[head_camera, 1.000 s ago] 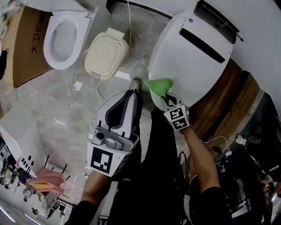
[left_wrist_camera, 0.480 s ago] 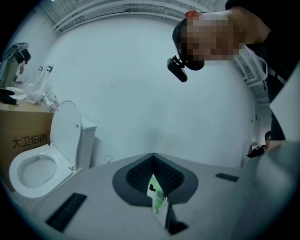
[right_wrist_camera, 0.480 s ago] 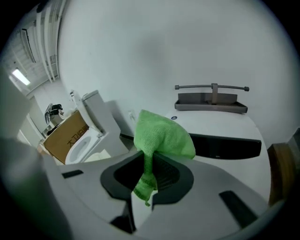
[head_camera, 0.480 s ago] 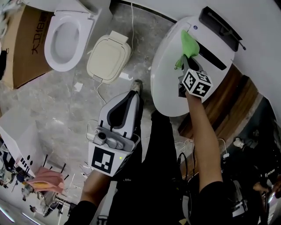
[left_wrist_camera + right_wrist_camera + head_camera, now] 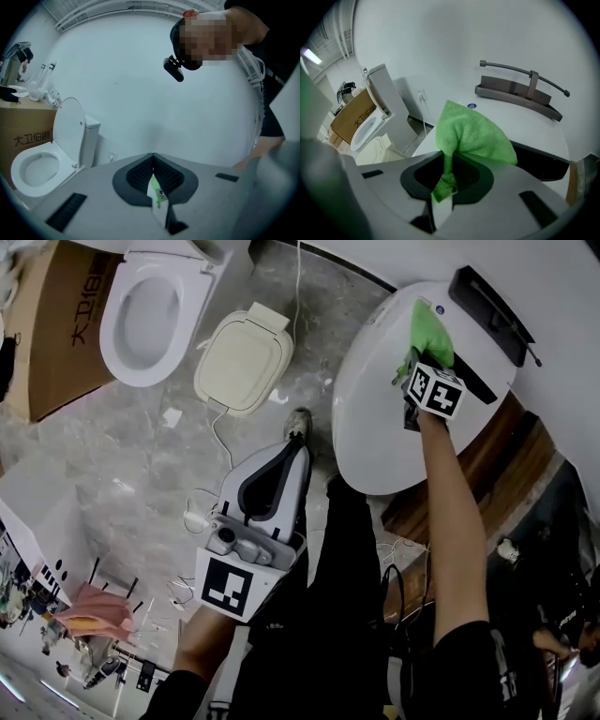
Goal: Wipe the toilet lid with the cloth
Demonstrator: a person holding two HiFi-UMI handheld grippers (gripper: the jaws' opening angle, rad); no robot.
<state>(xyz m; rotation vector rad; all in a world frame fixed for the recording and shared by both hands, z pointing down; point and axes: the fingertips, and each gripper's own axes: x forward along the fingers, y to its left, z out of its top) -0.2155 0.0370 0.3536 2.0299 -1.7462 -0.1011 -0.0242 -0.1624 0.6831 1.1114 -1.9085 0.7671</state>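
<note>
A large white toilet lid (image 5: pixel 384 427) lies at the upper right of the head view. My right gripper (image 5: pixel 418 365) reaches over its far end, shut on a green cloth (image 5: pixel 430 327) that rests on the lid near a dark bar (image 5: pixel 492 304). In the right gripper view the cloth (image 5: pixel 474 135) bunches out of the shut jaws above the white lid (image 5: pixel 534 124). My left gripper (image 5: pixel 297 450) hangs low beside the person's leg, away from the lid, with its jaws together and nothing in them (image 5: pixel 152 158).
A second toilet (image 5: pixel 141 310) with its seat up stands at the upper left by a cardboard box (image 5: pixel 52 343). A cream seat unit (image 5: pixel 244 357) and cable lie on the grey floor. Wooden planks (image 5: pixel 492 460) border the lid. A shoe (image 5: pixel 298 423) is near the lid's edge.
My right gripper has carried the green cloth from the lid's near edge across to its far end. The left gripper has barely shifted.
</note>
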